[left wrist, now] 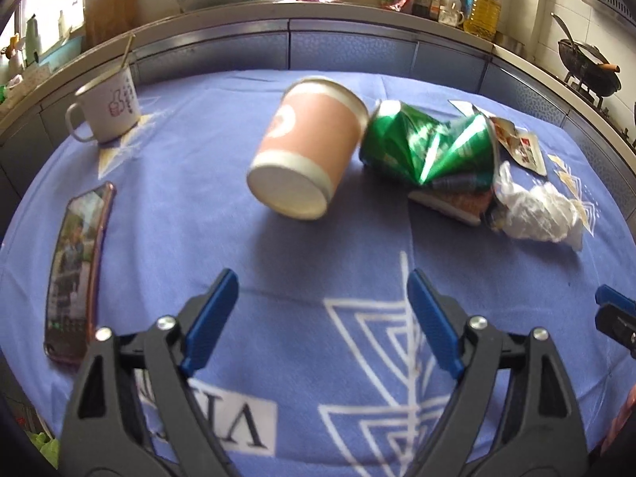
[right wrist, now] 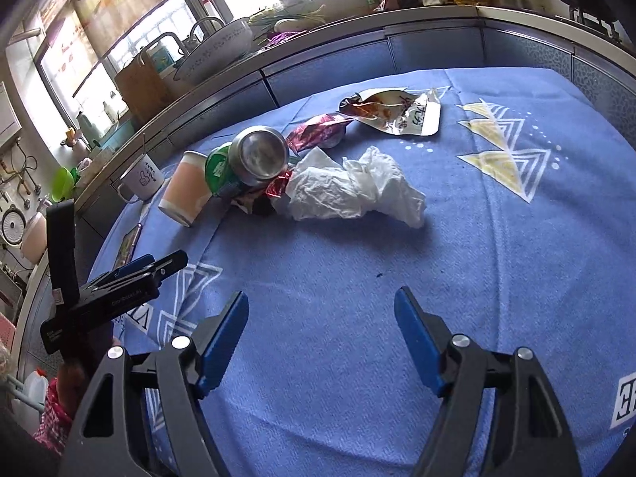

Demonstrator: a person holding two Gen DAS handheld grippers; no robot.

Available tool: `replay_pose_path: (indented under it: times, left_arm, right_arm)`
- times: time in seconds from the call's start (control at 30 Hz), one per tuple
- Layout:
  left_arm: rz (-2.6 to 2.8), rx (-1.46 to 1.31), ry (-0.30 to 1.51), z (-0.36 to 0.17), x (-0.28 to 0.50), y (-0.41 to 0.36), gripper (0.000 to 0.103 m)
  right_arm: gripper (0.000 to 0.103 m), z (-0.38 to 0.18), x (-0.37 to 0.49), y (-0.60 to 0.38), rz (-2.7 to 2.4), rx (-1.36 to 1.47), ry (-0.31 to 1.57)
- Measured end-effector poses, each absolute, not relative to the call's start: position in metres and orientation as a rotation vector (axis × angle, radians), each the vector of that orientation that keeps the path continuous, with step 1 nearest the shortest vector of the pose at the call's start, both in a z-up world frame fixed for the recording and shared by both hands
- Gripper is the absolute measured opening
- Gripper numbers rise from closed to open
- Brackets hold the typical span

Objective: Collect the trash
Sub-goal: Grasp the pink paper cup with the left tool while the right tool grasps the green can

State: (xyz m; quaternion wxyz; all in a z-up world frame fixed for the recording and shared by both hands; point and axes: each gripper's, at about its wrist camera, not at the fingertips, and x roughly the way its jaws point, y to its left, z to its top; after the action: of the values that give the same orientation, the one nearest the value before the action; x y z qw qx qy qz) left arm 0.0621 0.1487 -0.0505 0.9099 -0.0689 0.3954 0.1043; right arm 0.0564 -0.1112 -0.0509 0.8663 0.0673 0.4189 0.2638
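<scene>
Blue-padded fingers of the left gripper [left wrist: 322, 298] are standing wide apart nearest the left wrist camera, with nothing but the blue patterned tablecloth [left wrist: 278, 262] showing between them. They are hovering on the near side of the crushed green can [left wrist: 427, 145], which is serving as the landmark here.

A pink paper cup [left wrist: 308, 151] is lying on its side, its rim touching the left end of the can and its white base facing the camera. Just right of the can a crumpled white tissue [left wrist: 536, 210] is resting against it, and a flattened snack wrapper [left wrist: 449, 196] is sticking out from beneath the can. Behind the can on the right, a torn foil packet [left wrist: 516, 141] is lying open. Well to the left of the can, a white enamel mug [left wrist: 109, 109] is standing upright near the table's far edge, and a phone [left wrist: 75, 274] is lying flat on the near left.

In the right wrist view, the right gripper [right wrist: 322, 330] is also gaping wide and holding nothing, hanging over bare cloth on the near side of the can and tissue. The left gripper's black body is showing at that view's left edge, clear of the trash.
</scene>
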Motion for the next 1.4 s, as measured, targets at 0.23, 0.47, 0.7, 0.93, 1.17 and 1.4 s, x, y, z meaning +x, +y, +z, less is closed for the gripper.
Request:
replay_pose_path:
  times: [0.23,0.47,0.7,0.93,1.17,1.4]
  left_arm:
    - [0.243,-0.071,0.795,-0.044,0.118,0.168,0.066]
    - [0.17,-0.142,0.763,-0.037,0.093,0.168,0.057]
    - [0.13,-0.218,0.784,-0.043,0.034,0.162,0.057]
    - [0.133,-0.216,0.805,-0.05,0.019,0.159,0.057]
    - [0.06,-0.235,0.818,-0.05,0.011,0.149,0.056]
    - [0.019,-0.213,0.851,-0.058,0.009,0.128,0.056]
  right_arm:
    - [0.074,-0.041,0.066,-0.096,0.58,0.109,0.873]
    - [0.074,-0.014,0.133,-0.068,0.7,0.162,0.846]
    - [0.074,-0.037,0.204,-0.02,0.751,0.239,0.975]
    - [0.028,-0.034,0.159,-0.009,0.8,0.073,0.927]
    - [0.022,-0.046,0.079,-0.064,0.777,0.033,0.921]
    - [0.023,-0.071,0.054,-0.108,0.686,0.102,0.98]
